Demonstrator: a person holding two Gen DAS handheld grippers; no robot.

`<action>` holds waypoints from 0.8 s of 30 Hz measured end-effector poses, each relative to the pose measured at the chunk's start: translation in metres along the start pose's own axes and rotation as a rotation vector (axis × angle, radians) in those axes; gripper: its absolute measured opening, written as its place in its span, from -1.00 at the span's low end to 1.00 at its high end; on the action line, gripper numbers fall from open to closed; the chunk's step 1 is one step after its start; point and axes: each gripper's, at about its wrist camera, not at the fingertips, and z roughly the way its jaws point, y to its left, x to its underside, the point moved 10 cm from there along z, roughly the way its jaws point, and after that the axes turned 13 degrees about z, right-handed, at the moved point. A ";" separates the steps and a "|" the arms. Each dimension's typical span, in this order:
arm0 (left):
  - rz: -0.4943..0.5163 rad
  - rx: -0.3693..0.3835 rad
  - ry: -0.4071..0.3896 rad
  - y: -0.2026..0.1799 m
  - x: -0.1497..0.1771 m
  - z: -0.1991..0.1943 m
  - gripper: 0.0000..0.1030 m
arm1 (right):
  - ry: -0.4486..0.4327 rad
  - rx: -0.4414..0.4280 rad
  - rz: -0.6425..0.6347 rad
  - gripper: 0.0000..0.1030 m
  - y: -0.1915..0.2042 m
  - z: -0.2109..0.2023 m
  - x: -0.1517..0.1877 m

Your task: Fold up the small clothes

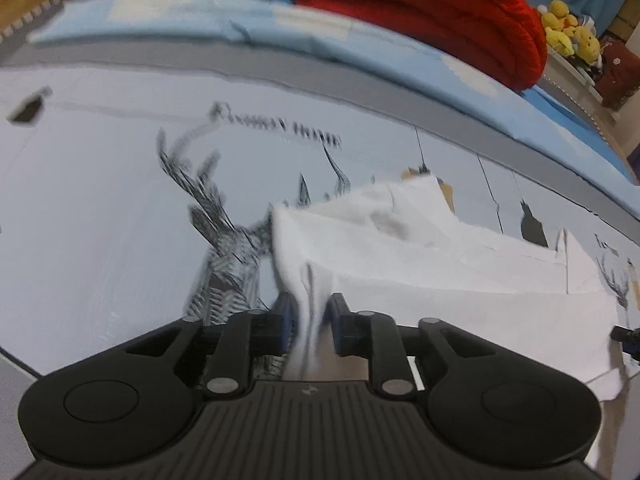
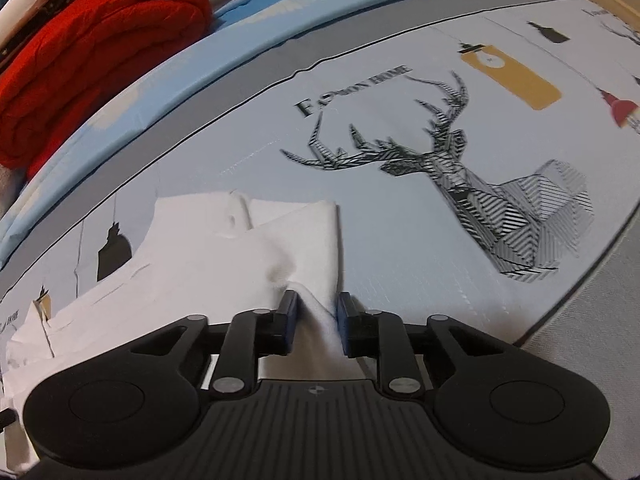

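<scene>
A small white garment point(image 1: 440, 272) lies partly folded on a pale grey bedspread point(image 1: 100, 200) printed with a striped deer head. In the left wrist view, its left edge is drawn up into a bunch between the blue pads of my left gripper point(image 1: 312, 304), which is shut on it. In the right wrist view the same white garment point(image 2: 224, 248) lies to the left. Its right corner rises in a ridge into my right gripper point(image 2: 317, 300), which is shut on that corner. Both grippers point steeply down at the bedspread point(image 2: 400, 240).
A folded red blanket point(image 1: 440, 12) point(image 2: 92, 52) lies on a light blue sheet point(image 1: 280, 28) along the far side of the bed. Yellow plush toys point(image 1: 568, 28) sit beyond it at the right. The deer print point(image 2: 480, 184) lies right of the garment.
</scene>
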 end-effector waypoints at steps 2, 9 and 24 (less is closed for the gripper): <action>0.022 0.007 -0.032 -0.004 -0.006 -0.014 -0.55 | -0.042 0.018 0.004 -0.56 -0.001 -0.012 -0.005; 0.055 0.160 0.100 -0.025 0.024 -0.016 -0.49 | 0.091 0.002 -0.067 -0.52 -0.003 -0.018 0.022; 0.177 0.052 -0.212 -0.039 0.032 -0.186 -0.49 | -0.304 -0.262 -0.088 -0.54 0.009 -0.256 0.002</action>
